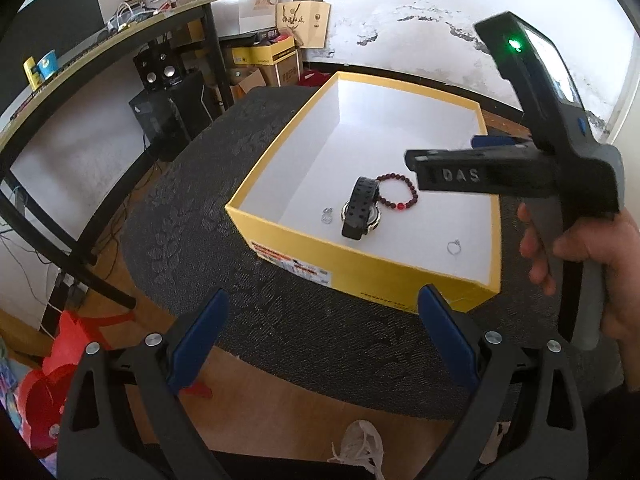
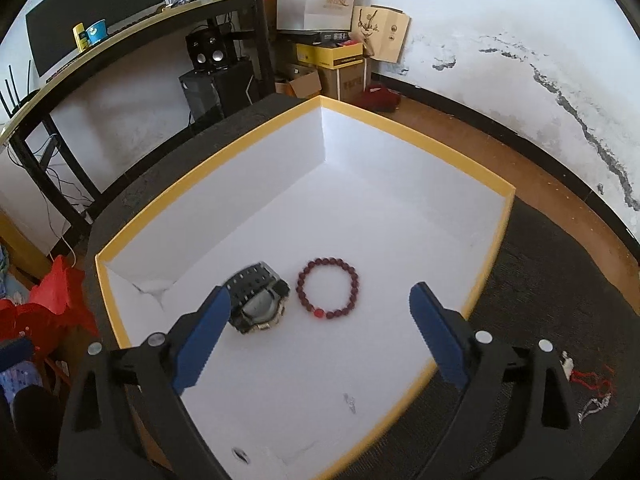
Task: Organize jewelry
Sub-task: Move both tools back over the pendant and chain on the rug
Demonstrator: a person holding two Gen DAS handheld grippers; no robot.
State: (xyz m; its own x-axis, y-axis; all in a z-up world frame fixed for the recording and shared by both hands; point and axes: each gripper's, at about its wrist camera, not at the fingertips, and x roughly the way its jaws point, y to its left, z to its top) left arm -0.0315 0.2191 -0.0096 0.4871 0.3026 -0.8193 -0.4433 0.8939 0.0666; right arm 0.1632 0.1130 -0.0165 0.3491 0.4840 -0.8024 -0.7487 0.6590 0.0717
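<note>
Box far half bare — watch, bracelet perhaps crowd front.

A dark patterned table carries a yellow box.

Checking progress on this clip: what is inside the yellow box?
Inside the yellow box: a black watch, a dark red bead bracelet and two small silver pieces. The right gripper covers some of the floor.

Upper left, a desk carries a blue cup; black speakers stand beneath it. Cardboard boxes and paper bags line the cracked wall.
</note>
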